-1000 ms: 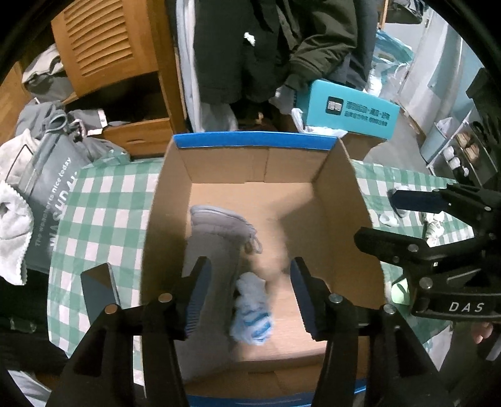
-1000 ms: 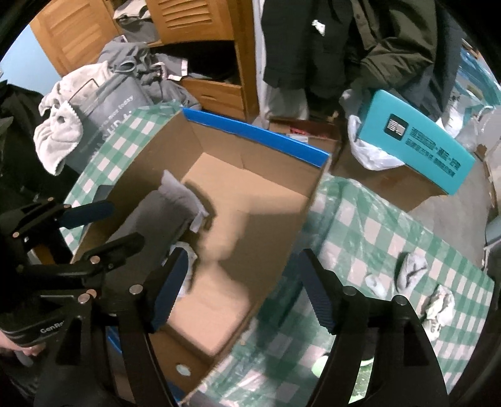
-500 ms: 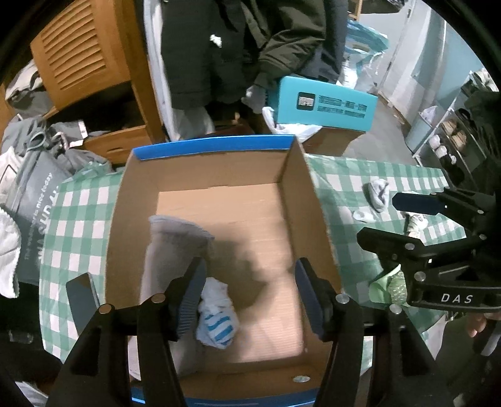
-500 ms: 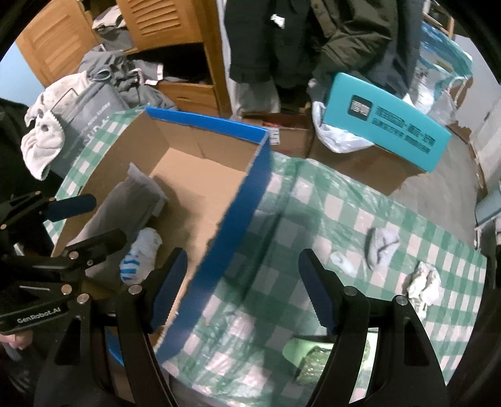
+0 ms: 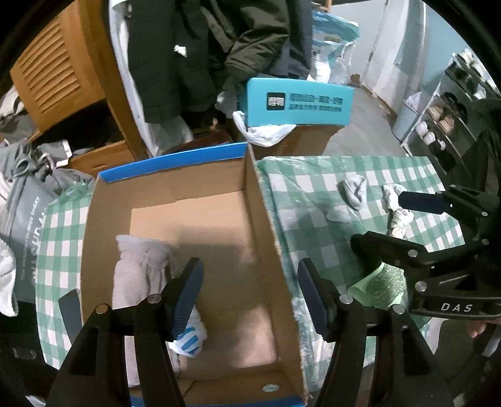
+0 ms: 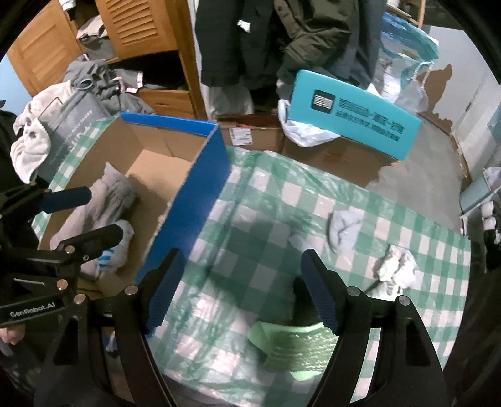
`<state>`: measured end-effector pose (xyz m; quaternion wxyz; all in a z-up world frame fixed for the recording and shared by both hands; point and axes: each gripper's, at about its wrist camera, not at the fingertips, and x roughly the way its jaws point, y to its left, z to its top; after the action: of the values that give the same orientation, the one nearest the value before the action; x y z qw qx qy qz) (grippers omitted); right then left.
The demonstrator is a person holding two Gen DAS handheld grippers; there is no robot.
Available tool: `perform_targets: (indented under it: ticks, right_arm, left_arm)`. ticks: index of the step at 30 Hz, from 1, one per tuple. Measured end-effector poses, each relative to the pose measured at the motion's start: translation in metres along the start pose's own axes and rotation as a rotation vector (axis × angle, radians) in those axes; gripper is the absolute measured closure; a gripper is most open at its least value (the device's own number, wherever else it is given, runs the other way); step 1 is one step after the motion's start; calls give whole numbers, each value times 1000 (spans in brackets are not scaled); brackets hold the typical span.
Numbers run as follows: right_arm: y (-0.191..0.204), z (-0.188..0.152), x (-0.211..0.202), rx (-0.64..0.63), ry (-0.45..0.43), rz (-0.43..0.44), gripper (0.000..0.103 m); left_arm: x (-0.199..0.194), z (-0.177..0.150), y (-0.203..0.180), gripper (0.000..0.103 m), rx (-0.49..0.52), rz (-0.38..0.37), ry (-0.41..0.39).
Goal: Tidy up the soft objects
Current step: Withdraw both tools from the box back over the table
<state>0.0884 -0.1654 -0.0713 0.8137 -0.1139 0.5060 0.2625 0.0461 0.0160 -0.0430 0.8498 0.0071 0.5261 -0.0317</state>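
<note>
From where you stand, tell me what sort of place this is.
Probably a cluttered room at home: dark coats hang by a louvred wooden cabinet, and a checked tablecloth holds loose socks beside a cardboard box.

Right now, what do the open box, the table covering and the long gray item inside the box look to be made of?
Open box: brown corrugated cardboard, matte, with glossy blue outer faces. Table covering: probably thin plastic, green-white check, with wrinkles and sheen. Long gray item: fuzzy knit or fleece fabric, matte and ribbed; the exact fibre is unclear.

A teal box sits beyond the checked tablecloth.
</note>
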Motion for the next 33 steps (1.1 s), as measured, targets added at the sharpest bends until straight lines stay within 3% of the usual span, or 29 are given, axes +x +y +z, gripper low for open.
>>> perform_targets:
  ticks: [16, 33]
  right_arm:
    - [-73, -38, -16, 150, 0, -49, 26]
    - [-132, -66, -22, 253, 5, -77, 26]
  left_arm:
    - [24, 8, -60, 34, 73, -47, 58]
    - [46, 14, -98, 29, 119, -78, 110]
